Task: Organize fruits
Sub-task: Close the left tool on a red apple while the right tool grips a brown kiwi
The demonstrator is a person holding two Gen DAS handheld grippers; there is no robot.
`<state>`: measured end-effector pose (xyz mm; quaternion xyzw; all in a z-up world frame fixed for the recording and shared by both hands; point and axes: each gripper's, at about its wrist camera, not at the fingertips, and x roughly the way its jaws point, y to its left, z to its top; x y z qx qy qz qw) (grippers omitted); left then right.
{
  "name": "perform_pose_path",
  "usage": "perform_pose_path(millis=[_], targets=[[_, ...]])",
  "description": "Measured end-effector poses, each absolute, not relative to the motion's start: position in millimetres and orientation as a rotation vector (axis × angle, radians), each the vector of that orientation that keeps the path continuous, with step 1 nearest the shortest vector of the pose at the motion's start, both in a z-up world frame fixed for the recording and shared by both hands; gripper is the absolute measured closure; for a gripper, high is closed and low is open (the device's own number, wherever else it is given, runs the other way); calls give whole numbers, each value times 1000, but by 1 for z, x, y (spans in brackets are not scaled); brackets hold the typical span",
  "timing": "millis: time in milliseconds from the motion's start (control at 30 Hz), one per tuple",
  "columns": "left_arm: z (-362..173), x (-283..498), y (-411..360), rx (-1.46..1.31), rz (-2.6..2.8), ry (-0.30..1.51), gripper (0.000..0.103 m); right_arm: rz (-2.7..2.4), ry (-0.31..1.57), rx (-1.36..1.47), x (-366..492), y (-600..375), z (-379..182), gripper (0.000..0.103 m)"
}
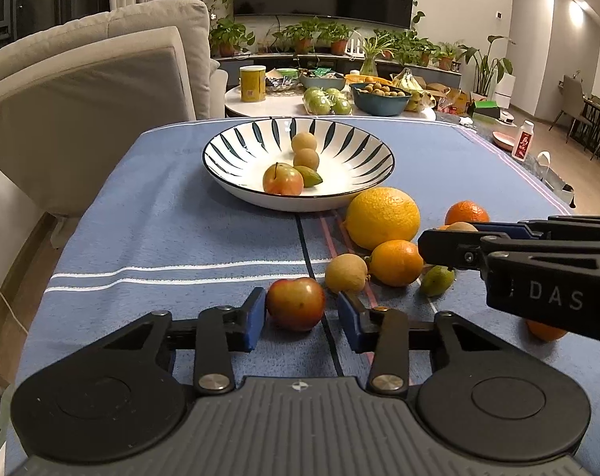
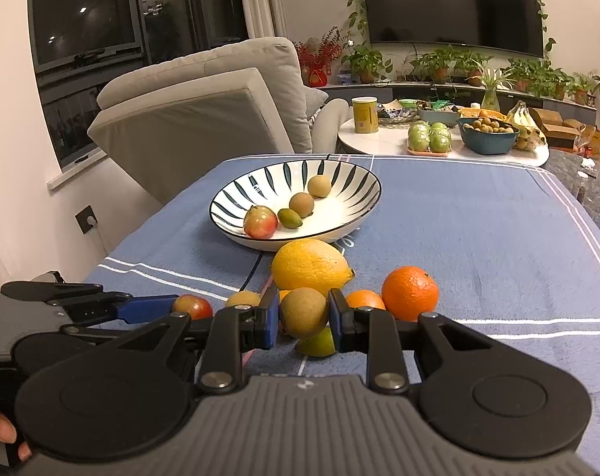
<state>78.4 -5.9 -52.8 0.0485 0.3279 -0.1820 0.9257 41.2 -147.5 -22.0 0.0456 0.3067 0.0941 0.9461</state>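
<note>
Now the left gripper [image 1: 301,317] rests on the fuzzy blue cloth [image 1: 161,214], its jaws apart around a glossy red-yellow plum [image 1: 296,303] and touching neither side. Beside it, the right gripper [image 2: 303,317] is clamped on a round, matte tan longan [image 2: 303,311]. Ahead sits the striped ceramic bowl [image 1: 236,146], a bumpy-skinned lemon [image 1: 383,217] against its rim.

left gripper [image 1: 301,319] jaws apart around red apple [image 1: 296,303] | bowl [image 1: 228,182] beyond
</note>
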Motion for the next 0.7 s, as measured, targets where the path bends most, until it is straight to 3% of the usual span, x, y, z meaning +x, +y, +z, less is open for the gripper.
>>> perform_pose_path(millis=[167, 700], targets=[[-55, 83, -9, 100, -368, 688, 73, 192, 630, 104, 43, -152, -25, 24], [-35, 67, -7, 93, -363, 639, 73, 187, 588, 101, 29, -151, -12, 24]])
